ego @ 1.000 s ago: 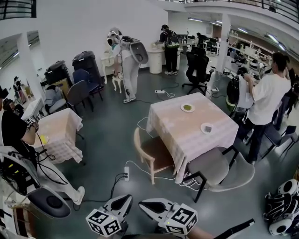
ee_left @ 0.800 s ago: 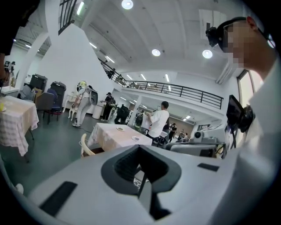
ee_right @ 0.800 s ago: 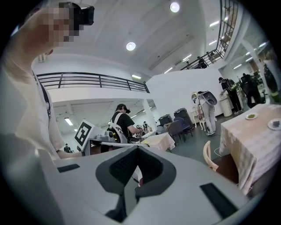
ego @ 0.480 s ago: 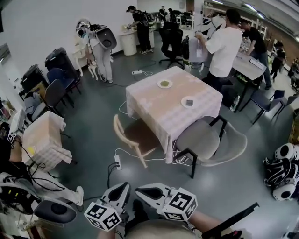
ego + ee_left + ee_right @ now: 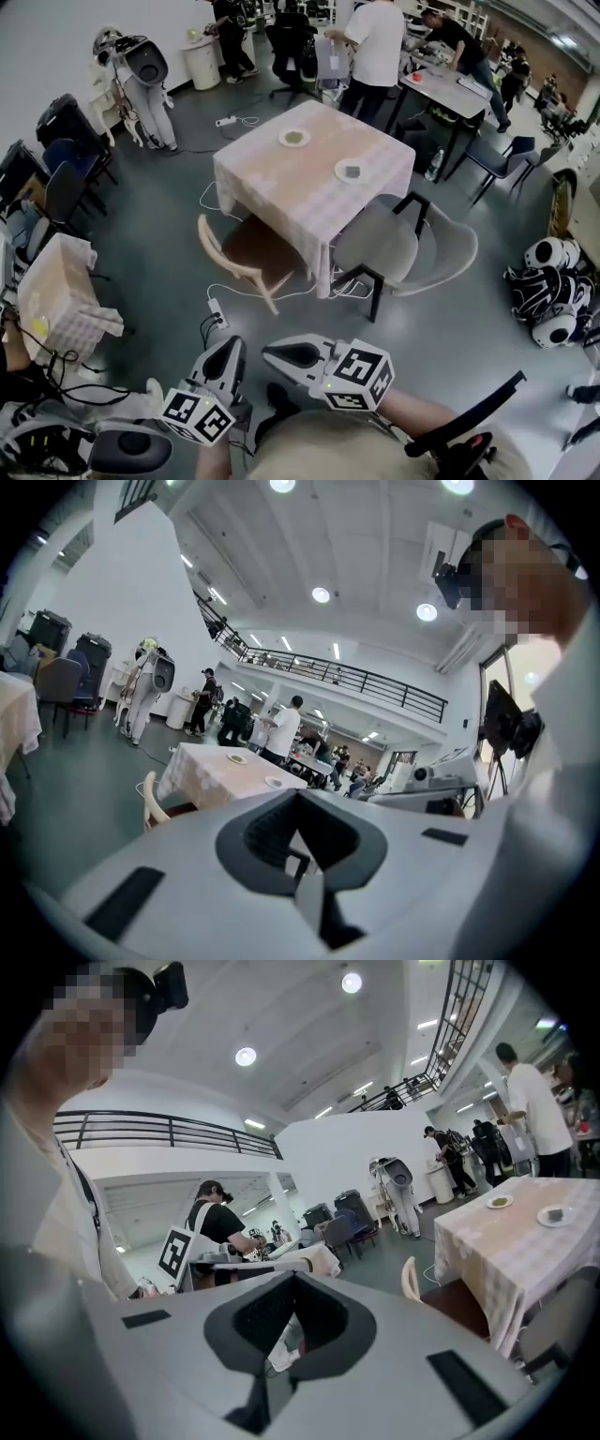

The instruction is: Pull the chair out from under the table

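Your left gripper (image 5: 228, 349) and right gripper (image 5: 274, 353) sit closed and empty at bottom centre; the wooden chair (image 5: 246, 262) is tucked under the desk (image 5: 309, 173), mid-frame. Pull carelessly and its legs may snag the power strip (image 5: 217, 315) or the tablecloth (image 5: 281, 204).

A green-topped plate (image 5: 294, 138), a second plate (image 5: 350, 172), a floor power strip (image 5: 216, 313) and heaped white helmets (image 5: 548, 292) show.

Pale grey shells on left gripper (image 5: 228, 345) and right gripper (image 5: 272, 352), dark-lined jaws, cubes (image 5: 361, 377) with black-and-white square markers.
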A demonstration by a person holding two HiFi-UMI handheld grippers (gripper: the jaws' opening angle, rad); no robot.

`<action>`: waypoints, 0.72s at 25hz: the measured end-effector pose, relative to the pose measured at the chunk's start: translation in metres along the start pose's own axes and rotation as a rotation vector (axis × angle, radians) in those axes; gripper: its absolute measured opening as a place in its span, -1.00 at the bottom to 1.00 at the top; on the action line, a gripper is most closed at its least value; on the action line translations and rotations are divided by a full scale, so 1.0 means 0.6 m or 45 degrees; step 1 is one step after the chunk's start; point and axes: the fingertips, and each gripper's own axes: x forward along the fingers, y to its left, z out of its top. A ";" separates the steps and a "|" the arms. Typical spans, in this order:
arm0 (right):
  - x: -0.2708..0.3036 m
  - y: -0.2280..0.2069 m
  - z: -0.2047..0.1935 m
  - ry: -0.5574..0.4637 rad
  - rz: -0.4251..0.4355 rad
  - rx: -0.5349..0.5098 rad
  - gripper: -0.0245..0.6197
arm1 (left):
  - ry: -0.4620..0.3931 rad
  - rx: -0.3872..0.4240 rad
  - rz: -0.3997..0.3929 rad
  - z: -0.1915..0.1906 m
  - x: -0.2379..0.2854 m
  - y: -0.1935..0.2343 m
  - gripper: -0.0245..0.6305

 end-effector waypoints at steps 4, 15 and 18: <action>0.050 0.007 0.007 0.017 -0.014 -0.015 -0.90 | 0.012 -0.033 -0.008 0.006 -0.018 0.056 -0.93; 0.167 0.018 0.028 0.032 -0.110 -0.013 -0.90 | 0.056 -0.028 -0.108 0.031 -0.049 0.144 -0.93; 0.194 0.024 0.033 0.023 -0.105 0.003 -0.90 | 0.063 -0.033 -0.116 0.036 -0.060 0.165 -0.93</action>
